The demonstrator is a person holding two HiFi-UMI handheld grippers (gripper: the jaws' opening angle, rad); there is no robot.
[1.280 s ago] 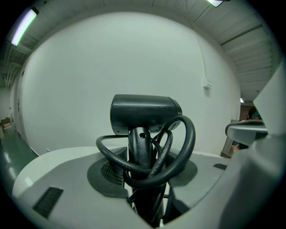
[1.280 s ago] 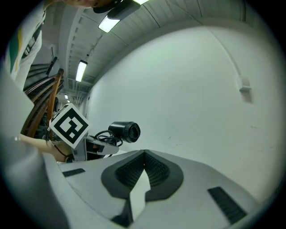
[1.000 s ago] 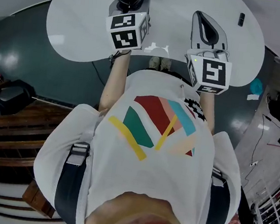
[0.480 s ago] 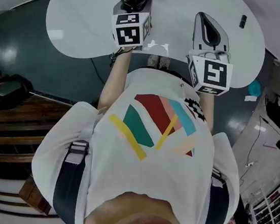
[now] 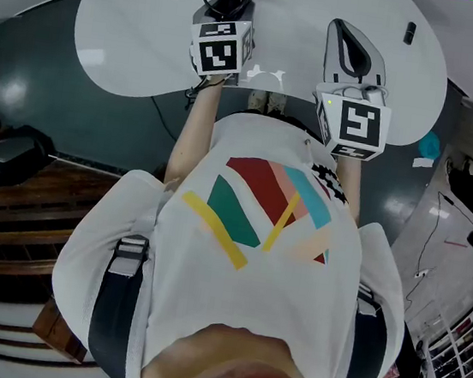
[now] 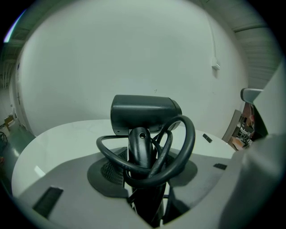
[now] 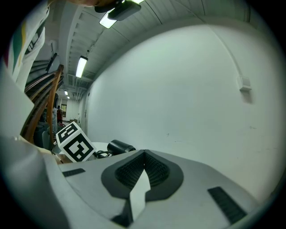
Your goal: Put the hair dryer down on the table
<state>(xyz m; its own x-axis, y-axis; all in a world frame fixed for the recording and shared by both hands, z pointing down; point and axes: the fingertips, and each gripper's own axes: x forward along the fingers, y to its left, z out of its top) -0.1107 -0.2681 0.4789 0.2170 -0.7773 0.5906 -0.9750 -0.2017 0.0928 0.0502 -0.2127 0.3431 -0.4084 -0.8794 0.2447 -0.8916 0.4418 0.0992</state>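
The left hand-held gripper (image 6: 145,172) clamps the hair dryer (image 6: 145,114) by its handle, the barrel just above its jaws, over the counter (image 5: 136,32).

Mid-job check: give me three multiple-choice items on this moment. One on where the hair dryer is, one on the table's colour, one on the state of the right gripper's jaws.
1. Where is the hair dryer?
A. lying on the floor
B. in the left gripper, gripped by its handle
C. hanging on a wall hook

2. What colour is the table?
A. white
B. red
C. brown wood

3. How do the jaws of the right gripper stand?
A. wide apart
B. closed on a cup
C. together, with nothing between them

Answers:
1 B: the left gripper view shows the black handle clamped between its jaws.
2 A: the head view shows a white round top.
3 C: the right gripper view shows the jaws meeting, with nothing held.
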